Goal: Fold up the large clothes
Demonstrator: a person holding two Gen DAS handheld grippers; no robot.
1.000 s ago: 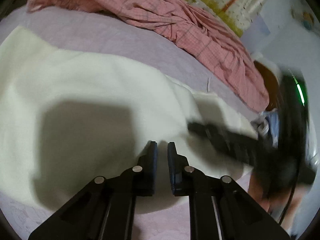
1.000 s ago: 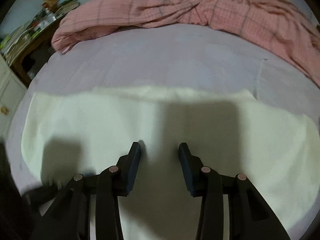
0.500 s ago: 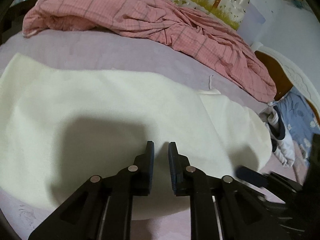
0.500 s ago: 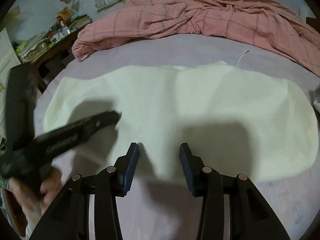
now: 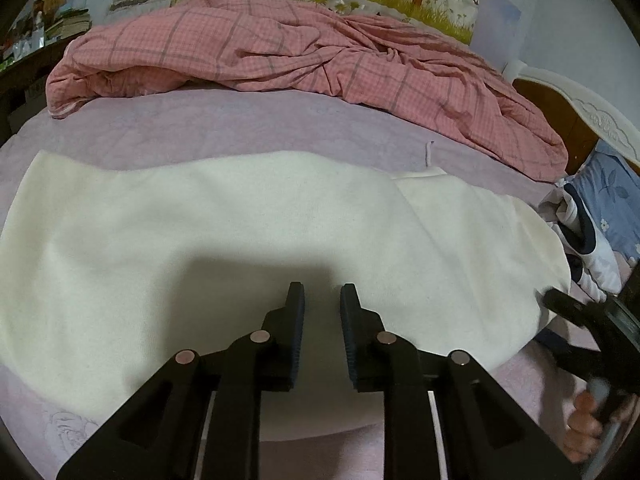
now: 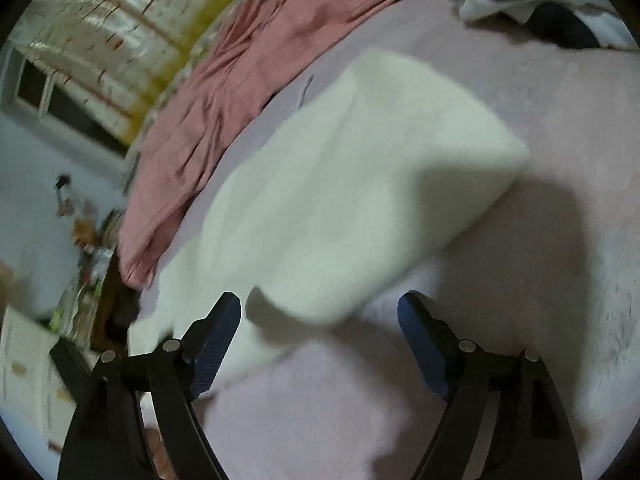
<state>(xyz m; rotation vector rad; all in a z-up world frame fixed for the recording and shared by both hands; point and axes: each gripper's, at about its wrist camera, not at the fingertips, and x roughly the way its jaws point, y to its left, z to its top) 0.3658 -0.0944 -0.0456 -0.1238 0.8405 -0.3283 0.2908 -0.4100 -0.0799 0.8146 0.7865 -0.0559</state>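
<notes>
The cream fleece garment (image 5: 224, 240) lies flat across the lilac bed sheet (image 5: 208, 128), its long axis running side to side. Its far edge is straight, with a folded layer stepping up towards the right end; the near edge curves just ahead of the left gripper (image 5: 322, 304).

The left gripper hovers over the near middle of the garment, fingers (image 5: 295, 320) parted by a narrow gap and grasping nothing.

The right gripper (image 6: 320, 312) is off the garment's right end, fingers (image 6: 424, 340) spread wide and released, empty. The rounded corner of the garment (image 6: 344, 200) lies between and just beyond them; this view is motion-blurred.

Bare sheet lies open beyond the far edge up to the rumpled pink plaid duvet (image 5: 304, 52). A white and navy garment (image 5: 580, 232) sits just beside the right end. A loose white thread (image 5: 429, 154) lies near the far edge.
</notes>
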